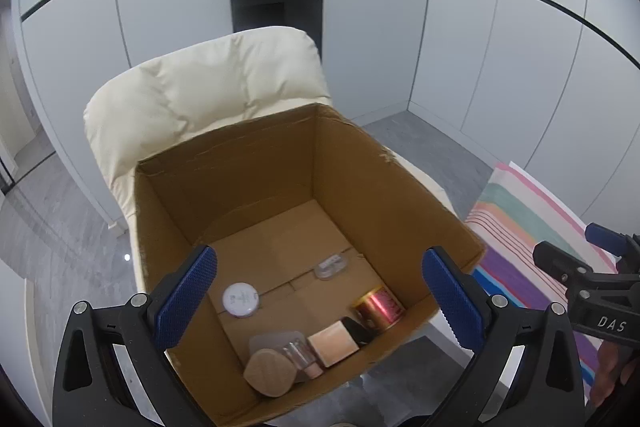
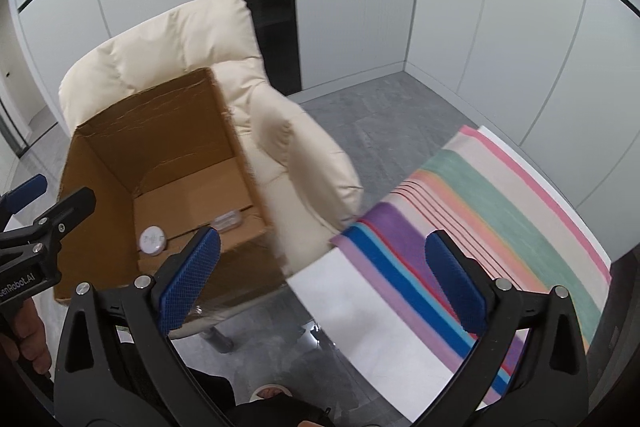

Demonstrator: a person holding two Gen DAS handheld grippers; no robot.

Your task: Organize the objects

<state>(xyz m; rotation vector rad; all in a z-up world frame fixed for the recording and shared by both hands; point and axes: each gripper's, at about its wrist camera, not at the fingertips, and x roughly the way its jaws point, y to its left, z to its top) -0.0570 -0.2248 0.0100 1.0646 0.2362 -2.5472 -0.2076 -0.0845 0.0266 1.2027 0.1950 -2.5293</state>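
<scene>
Left wrist view: left gripper [image 1: 320, 287] hangs with jaws wide apart, empty, above the cardboard box [image 1: 400, 195] holding small items; right gripper [image 2: 322, 277] equally spread, empty, over the striped cloth [image 2: 500, 195]

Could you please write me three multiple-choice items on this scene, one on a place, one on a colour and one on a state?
1. Where does the cardboard box stand?
A. on the seat of the cream chair
B. on the striped cloth
C. on the floor

2. What colour is the lid of the round jar in the box?
A. black
B. white
C. green

3. How do the jaws of the right gripper stand?
A. closed on the jar
B. closed on the cloth
C. wide open, holding nothing

Answers:
1 A: the chair's back and arm rise around the box.
2 B: the lid shows white against the brown bottom.
3 C: only the cloth and floor, further off, show between the blue pads.
</scene>
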